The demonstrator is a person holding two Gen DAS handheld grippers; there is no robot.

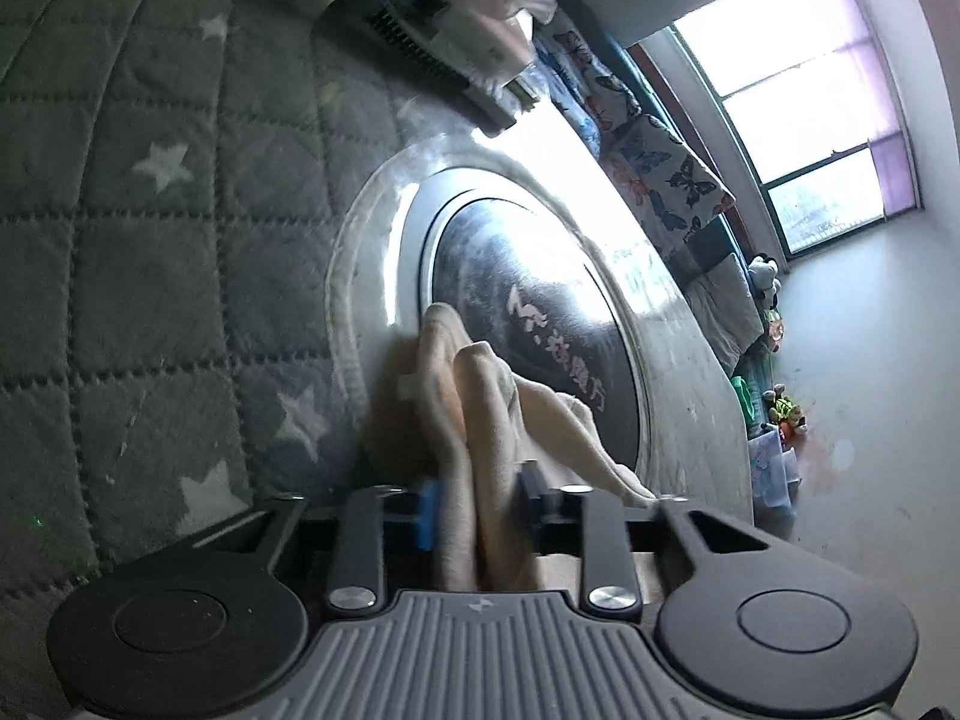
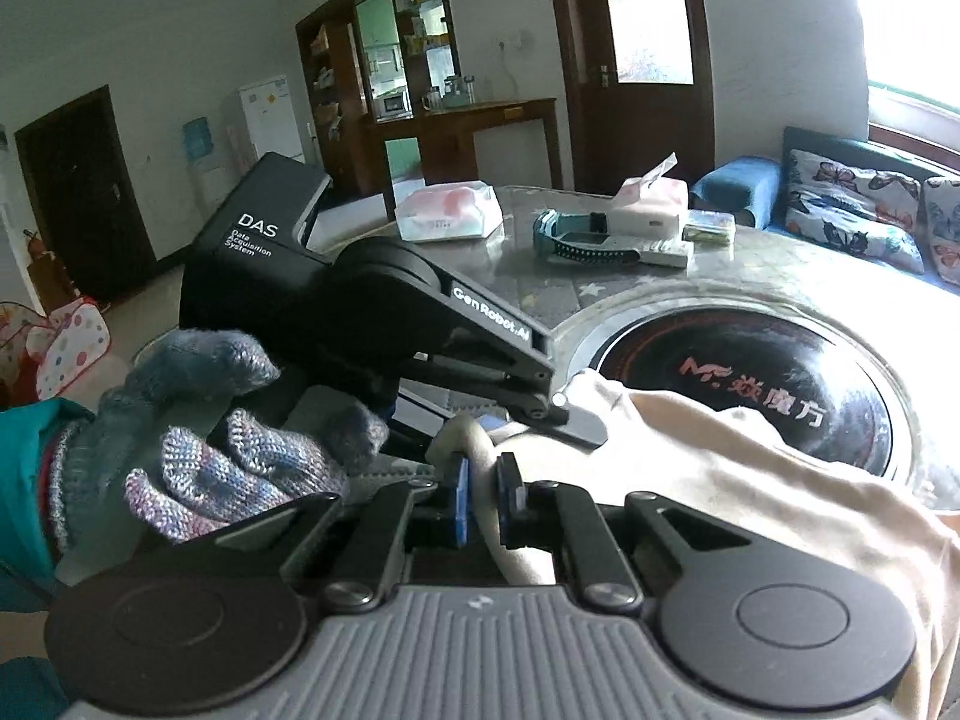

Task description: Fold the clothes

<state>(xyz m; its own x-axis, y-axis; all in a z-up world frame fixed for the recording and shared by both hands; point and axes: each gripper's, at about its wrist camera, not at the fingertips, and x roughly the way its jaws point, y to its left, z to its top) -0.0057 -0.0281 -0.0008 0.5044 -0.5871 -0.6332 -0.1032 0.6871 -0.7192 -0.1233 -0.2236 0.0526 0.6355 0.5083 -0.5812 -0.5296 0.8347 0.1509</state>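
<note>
A cream-coloured garment [image 1: 480,408] hangs bunched between the fingers of my left gripper [image 1: 480,504], which is shut on its folds, tilted on its side over the table. In the right wrist view the same cream garment [image 2: 720,456] drapes from my right gripper [image 2: 483,498] across the table toward the right. That gripper is shut on a rolled edge of the cloth between its blue pads [image 2: 461,498]. The left gripper [image 2: 552,402] appears there too, held by a knitted-gloved hand [image 2: 240,438], clamping the cloth just ahead of the right one.
The round table [image 2: 780,264] has a quilted star cover and a black inset hob [image 2: 750,384]. On its far side lie tissue packs [image 2: 450,210], a watch [image 2: 576,240] and a small box [image 2: 711,227]. A sofa with butterfly cushions [image 2: 852,204] stands behind.
</note>
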